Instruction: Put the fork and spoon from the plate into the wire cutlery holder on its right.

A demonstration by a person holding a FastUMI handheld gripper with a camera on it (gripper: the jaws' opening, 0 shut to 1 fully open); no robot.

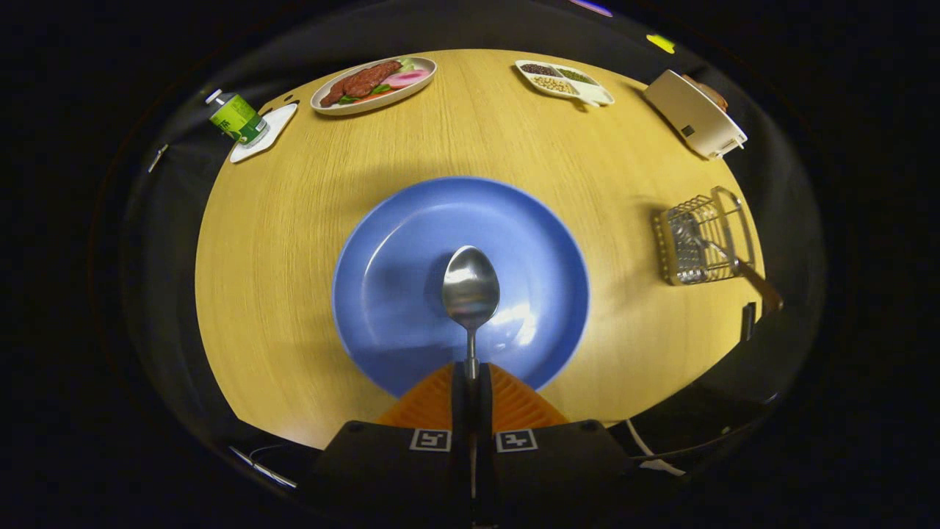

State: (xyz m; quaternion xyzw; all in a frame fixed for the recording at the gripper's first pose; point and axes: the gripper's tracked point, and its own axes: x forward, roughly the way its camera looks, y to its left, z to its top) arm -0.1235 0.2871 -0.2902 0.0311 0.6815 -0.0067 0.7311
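Gripper (471,378) jaws closed tight, clamping spoon (471,286) handle betw. both fingers, pointing fwd, level.

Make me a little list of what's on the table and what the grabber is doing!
gripper: shut on the spoon's handle
spoon: held above the blue plate, bowl pointing ahead
plate: just ahead of the fingers
cutlery holder: wire, right of the plate, fork already in it
far side of table: food dish, snack tray, green can, white box
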